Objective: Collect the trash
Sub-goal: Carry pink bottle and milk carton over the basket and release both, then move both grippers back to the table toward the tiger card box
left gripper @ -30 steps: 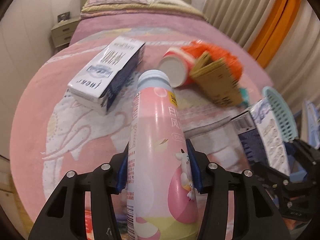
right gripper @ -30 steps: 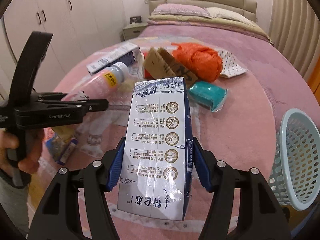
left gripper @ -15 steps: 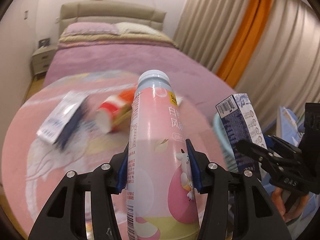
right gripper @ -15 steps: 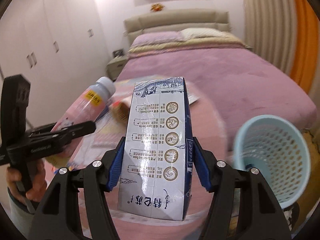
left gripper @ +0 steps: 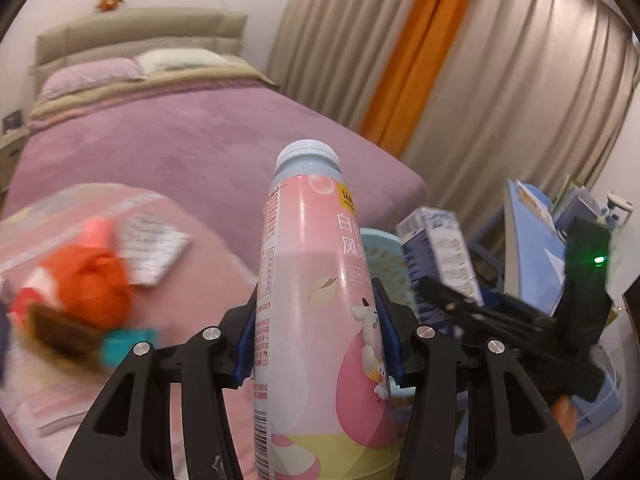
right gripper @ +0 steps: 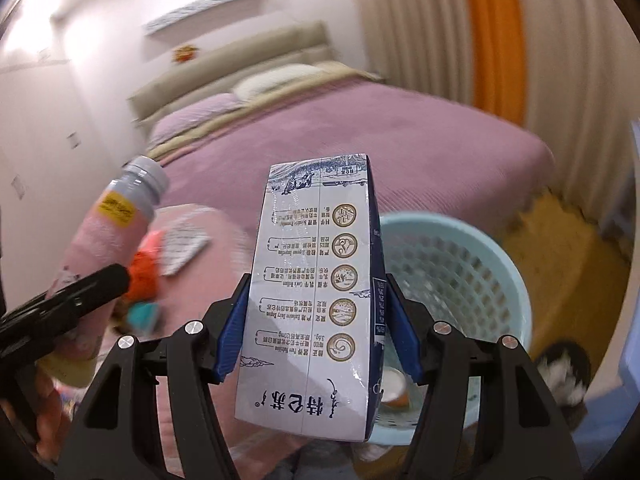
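Observation:
My left gripper (left gripper: 318, 340) is shut on a pink drink bottle (left gripper: 316, 304) with a pale blue cap, held upright in the air. My right gripper (right gripper: 316, 328) is shut on a white and blue milk carton (right gripper: 316, 304), held above the near rim of a light blue mesh basket (right gripper: 472, 264). In the left wrist view the basket (left gripper: 380, 256) shows just behind the bottle, with the carton (left gripper: 440, 252) and right gripper to its right. In the right wrist view the bottle (right gripper: 104, 248) is at the left.
On the pink cover lie an orange bag (left gripper: 92, 280), a patterned packet (left gripper: 152, 244), a teal packet (left gripper: 124, 344) and a brown card piece (left gripper: 56, 332). A small cup (right gripper: 394, 388) lies in the basket. Curtains and a blue stand (left gripper: 532, 240) are at the right.
Both grippers have swung right with their loads, from over the bed's trash pile towards the basket. The carton now hangs over the basket's near side.

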A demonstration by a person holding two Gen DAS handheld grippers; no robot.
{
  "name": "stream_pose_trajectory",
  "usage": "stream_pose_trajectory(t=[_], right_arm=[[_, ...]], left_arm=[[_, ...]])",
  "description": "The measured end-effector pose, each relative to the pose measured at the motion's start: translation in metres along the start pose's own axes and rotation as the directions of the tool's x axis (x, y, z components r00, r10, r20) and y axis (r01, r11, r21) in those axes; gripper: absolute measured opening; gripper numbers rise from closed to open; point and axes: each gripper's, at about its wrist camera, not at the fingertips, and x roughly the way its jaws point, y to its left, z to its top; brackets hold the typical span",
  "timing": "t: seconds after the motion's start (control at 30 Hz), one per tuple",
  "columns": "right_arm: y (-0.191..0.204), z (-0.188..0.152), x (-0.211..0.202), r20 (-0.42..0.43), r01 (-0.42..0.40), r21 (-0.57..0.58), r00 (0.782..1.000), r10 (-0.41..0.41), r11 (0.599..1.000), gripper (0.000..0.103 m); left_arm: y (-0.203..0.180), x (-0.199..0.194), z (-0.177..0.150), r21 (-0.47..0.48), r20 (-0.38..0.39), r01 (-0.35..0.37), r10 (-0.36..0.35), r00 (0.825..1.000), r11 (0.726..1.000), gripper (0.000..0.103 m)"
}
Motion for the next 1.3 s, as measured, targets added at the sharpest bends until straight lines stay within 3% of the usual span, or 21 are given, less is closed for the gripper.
stream_pose_trajectory(t=[0.27, 0.6, 0.7, 0.9, 1.17, 1.3], right_arm=[[-0.042, -0.015, 0.054, -0.134, 0.068, 0.121, 0.990, -0.052, 0.990, 0.059], [-0.049, -0.032, 0.080, -0.222, 0.096, 0.138, 0.973, -0.064, 0.986, 0.061], [-0.054, -0.033, 0.081, -0.224, 0.097, 0.147, 0.973, -0.062, 0.984, 0.061], [-0.057, -0.032, 0.069, -0.204, 0.099, 0.163, 0.977, -0.065, 0.982, 0.063], [-0.043, -0.024, 0.042, -0.132, 0.059, 0.136, 0.990, -0.041, 0.989, 0.063], [-0.007, -0.015, 0.017, -0.055, 0.015, 0.066, 0.998, -0.011, 0.998, 0.063]], left_arm=[[-0.021, 0.083, -0.013, -0.037, -0.103, 0.084, -0.087, 0.991, 0.996, 0.048], [-0.029, 0.105, -0.029, -0.043, -0.141, 0.064, -0.070, 0.988, 0.997, 0.052], [-0.031, 0.099, -0.028, -0.036, -0.118, 0.066, -0.070, 0.991, 0.997, 0.061], [-0.022, 0.074, -0.030, -0.054, -0.073, 0.079, -0.083, 0.994, 0.995, 0.062], [0.004, 0.002, -0.039, -0.074, 0.039, 0.041, -0.038, 0.999, 0.996, 0.062], [0.015, -0.042, -0.037, -0.080, 0.102, -0.008, 0.016, 0.995, 0.997, 0.065]])
